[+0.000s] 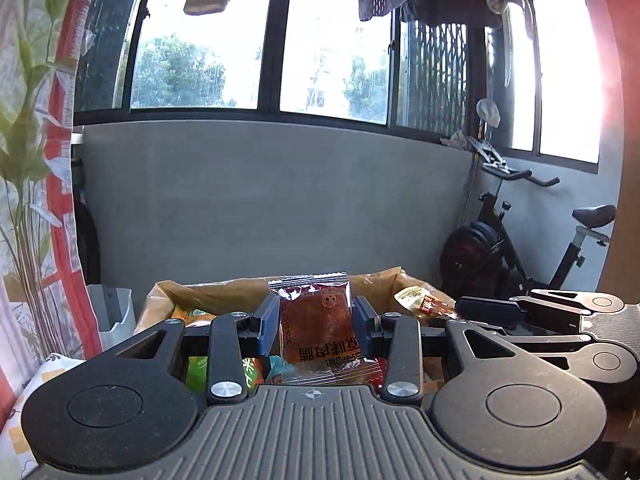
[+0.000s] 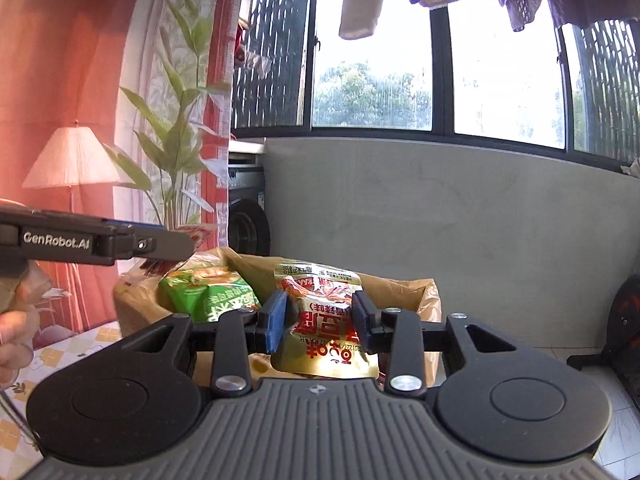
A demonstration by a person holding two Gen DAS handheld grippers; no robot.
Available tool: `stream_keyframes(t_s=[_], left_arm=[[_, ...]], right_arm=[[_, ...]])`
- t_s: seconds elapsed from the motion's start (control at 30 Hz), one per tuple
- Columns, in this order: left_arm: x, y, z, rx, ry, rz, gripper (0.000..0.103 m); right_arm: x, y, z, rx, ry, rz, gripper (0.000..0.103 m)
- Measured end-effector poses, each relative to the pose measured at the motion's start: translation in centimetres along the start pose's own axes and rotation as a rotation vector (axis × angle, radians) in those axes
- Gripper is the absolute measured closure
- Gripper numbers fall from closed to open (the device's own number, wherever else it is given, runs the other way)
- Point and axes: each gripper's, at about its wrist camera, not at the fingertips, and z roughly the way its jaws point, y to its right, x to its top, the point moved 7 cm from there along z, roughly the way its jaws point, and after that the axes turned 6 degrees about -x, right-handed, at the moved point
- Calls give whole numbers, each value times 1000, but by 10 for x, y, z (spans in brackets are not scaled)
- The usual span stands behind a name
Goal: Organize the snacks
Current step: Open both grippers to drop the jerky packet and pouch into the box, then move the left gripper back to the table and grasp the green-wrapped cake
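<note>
My left gripper [image 1: 316,322] is shut on a clear packet of red dried meat [image 1: 318,320], held upright above an open brown paper bag [image 1: 224,294] of snacks. My right gripper [image 2: 320,320] is shut on a gold and red snack pouch [image 2: 324,320], held above the same bag [image 2: 416,292]. A green snack pack [image 2: 208,292] lies in the bag at the left. The right gripper with its pouch [image 1: 424,304] shows at the right of the left wrist view. The left gripper's body [image 2: 96,242] reaches in from the left of the right wrist view.
A grey low wall [image 1: 280,200] and windows stand behind the bag. An exercise bike [image 1: 520,240] is at the right. A patterned tablecloth [image 2: 60,356] lies under the bag. A curtain, a plant [image 2: 172,128] and a lamp [image 2: 72,160] are at the left.
</note>
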Motion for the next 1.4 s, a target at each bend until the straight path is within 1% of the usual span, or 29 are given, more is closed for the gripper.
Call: stream_keyframes(t_s=[0.07, 0.1, 0.17, 0.2, 0.23, 0.3, 0.33, 0.4, 0.47, 0.6, 0.7, 0.83, 0.9, 1.0, 1.13, 1.2, 1.33, 1.4], left_arm=[[-2, 0, 20, 11, -36, 0, 60], [-4, 0, 29, 11, -58, -4, 60], [-8, 0, 47, 3, -97, -12, 54], [-10, 0, 51, 5, -110, -12, 52], [-12, 1, 54, 9, -119, -12, 48], [-17, -2, 56, 9, -126, -20, 47], [-19, -3, 55, 5, -128, -25, 47], [-23, -7, 50, -2, -131, -38, 46], [-27, -8, 41, -9, -131, -40, 42], [-32, -16, 18, -10, -126, -35, 41], [-34, -23, 0, -14, -116, -50, 41], [-35, -29, -25, -34, -104, -46, 41], [-40, -31, -37, -58, -101, -39, 41], [-56, -38, -53, -82, -121, -28, 41], [-90, -56, -64, -81, -173, -33, 41], [-110, -67, -60, -75, -216, -49, 41], [-150, -88, -47, -72, -291, -99, 50], [-166, -95, -36, -79, -324, -123, 51]], right_arm=[[-5, 4, 13, -12, -32, 17, 63], [-7, 7, 18, -24, -54, 24, 60], [-12, 12, 22, -42, -79, 39, 57], [-14, 14, 23, -51, -83, 46, 57], [-15, 16, 22, -55, -88, 52, 57], [-18, 21, 17, -50, -93, 69, 53], [-19, 22, 15, -50, -92, 71, 53], [-21, 23, 8, -55, -93, 67, 53], [-21, 24, 0, -57, -82, 81, 53], [-19, 22, -14, -63, -74, 99, 52], [-19, 18, -24, -69, -72, 104, 51], [-17, 11, -40, -63, -58, 128, 50], [-18, 4, -50, -60, -45, 141, 50], [-29, -8, -64, -52, -39, 153, 50], [-54, -28, -73, -29, -59, 161, 50], [-69, -39, -71, -11, -89, 158, 50], [-100, -58, -51, 36, -185, 149, 50], [-114, -66, -40, 55, -229, 133, 50]])
